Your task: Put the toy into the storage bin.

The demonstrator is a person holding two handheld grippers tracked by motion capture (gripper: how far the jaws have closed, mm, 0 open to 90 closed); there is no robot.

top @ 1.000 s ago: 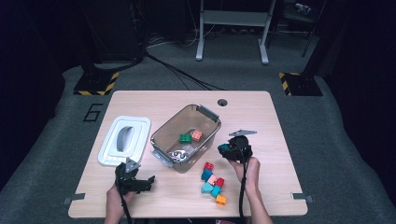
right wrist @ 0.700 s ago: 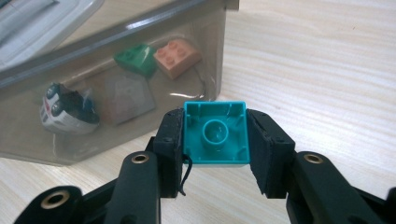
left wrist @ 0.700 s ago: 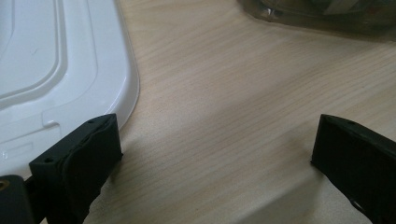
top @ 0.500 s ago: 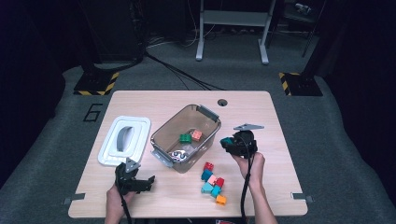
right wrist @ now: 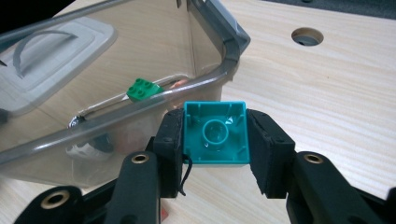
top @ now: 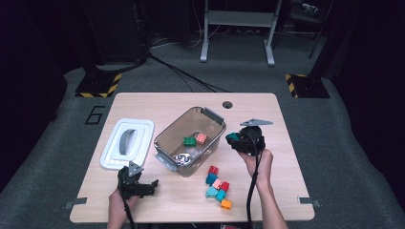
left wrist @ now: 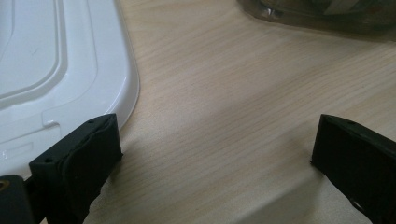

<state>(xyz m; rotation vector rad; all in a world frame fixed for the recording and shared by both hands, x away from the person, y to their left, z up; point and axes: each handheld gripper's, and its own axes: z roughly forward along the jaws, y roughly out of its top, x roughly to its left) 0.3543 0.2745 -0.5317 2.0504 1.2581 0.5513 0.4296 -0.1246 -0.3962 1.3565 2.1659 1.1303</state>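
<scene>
A teal brick [right wrist: 215, 133] is clamped in the right gripper [top: 234, 139] just right of the clear bin [top: 168, 135] at frame centre. Two bricks [top: 195, 140] are already binned; a cluster [top: 217, 186] at lower centre is left. The left gripper [top: 152, 184] is held wide, empty, over the desk [top: 286, 191].

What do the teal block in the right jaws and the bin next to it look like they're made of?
The teal block looks like moulded hard plastic: glossy, with thin walls and a hollow tube inside. The bin seems to be smoky clear plastic, since the green block and the table show through its walls. Its rim clips look grey and opaque.
</scene>
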